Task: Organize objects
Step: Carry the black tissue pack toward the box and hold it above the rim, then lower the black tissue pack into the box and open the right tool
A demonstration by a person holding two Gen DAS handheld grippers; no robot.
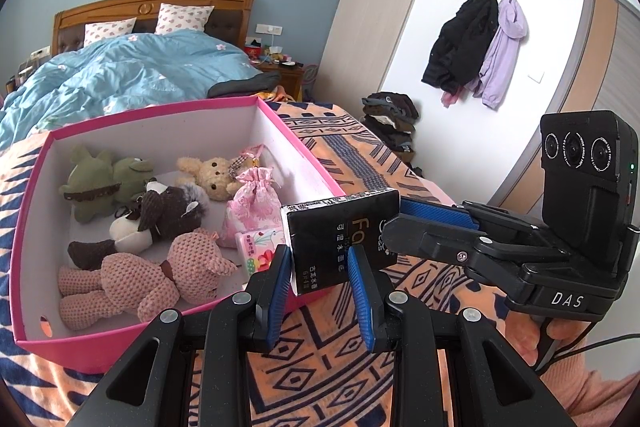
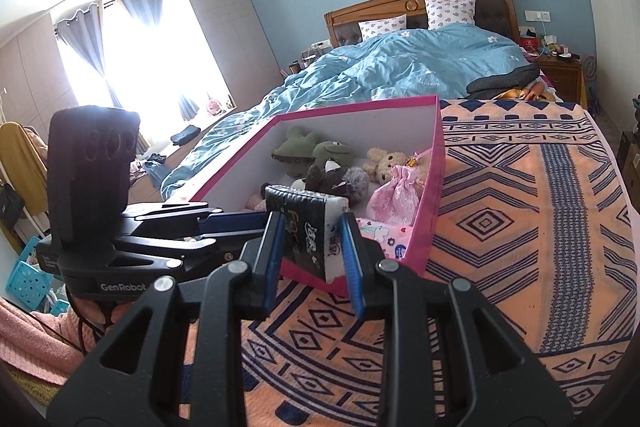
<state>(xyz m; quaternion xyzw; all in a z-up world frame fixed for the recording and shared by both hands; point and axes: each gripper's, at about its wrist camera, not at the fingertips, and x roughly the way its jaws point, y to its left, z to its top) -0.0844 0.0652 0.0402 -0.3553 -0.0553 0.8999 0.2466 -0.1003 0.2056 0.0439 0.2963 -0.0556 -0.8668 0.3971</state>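
Note:
A black tissue pack (image 1: 340, 239) is held in the air at the near right corner of a pink box (image 1: 280, 115). My left gripper (image 1: 320, 255) is shut on its lower end. My right gripper (image 2: 312, 227) is shut on the same tissue pack (image 2: 308, 227) from the other side; it shows in the left wrist view (image 1: 396, 219) at the pack's right edge. The pink box (image 2: 436, 163) holds several plush toys (image 1: 160, 267), a pink drawstring pouch (image 1: 252, 203) and a floral tissue pack (image 1: 260, 247).
The box sits on an orange and navy patterned blanket (image 2: 520, 227) on a bed with a blue duvet (image 1: 120, 75). Coats (image 1: 472, 43) hang on the right wall, with a clothes pile (image 1: 392, 119) below. Blue baskets (image 2: 28, 279) stand at the left.

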